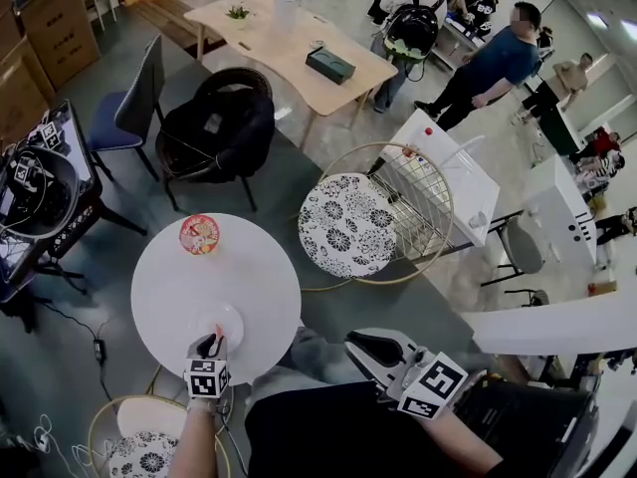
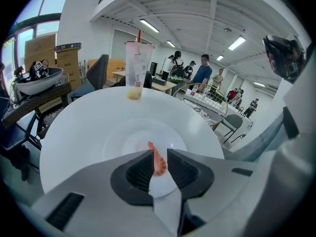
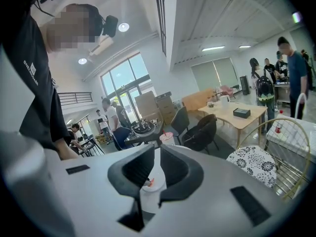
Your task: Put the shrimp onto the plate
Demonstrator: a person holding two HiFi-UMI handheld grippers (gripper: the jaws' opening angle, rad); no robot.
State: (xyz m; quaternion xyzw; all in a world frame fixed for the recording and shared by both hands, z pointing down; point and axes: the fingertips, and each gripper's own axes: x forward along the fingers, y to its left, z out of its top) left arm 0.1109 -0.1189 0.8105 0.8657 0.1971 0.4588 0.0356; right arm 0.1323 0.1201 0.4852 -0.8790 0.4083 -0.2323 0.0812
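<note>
Shrimp: the pink-orange shrimp [image 2: 158,162] sits between the left gripper's pads, low in the middle of the left gripper view. Its thin end points away from the camera, over the middle of the plate. Whether it touches the plate cannot be told. In the right gripper view it is a small orange spot seen through the jaw gap.
Left gripper: the left gripper [image 2: 159,152] is clamped on the shrimp, which fills the narrow gap between its jaws. In the head view it is at lower centre-left, tips over the plate's near edge, marker cube just below.
Plate: the white round plate [image 2: 123,142] lies on the near part of the table, directly under the left gripper's tips.
Table: the round white table [image 1: 169,287] is at lower left of the head view.
Drink cup: the clear drink cup [image 2: 137,68] with a red straw stands upright at the table's far edge, well apart from the plate.
Right gripper: the right gripper [image 3: 157,148] has its jaws drawn almost together with nothing between them. It is held off the table, at lower right of centre in the head view.
Surroundings: a wire-frame chair with a patterned cushion [image 1: 343,225] stands right of the table. A wooden table [image 1: 289,43] is at the upper centre, and people stand at upper right.
</note>
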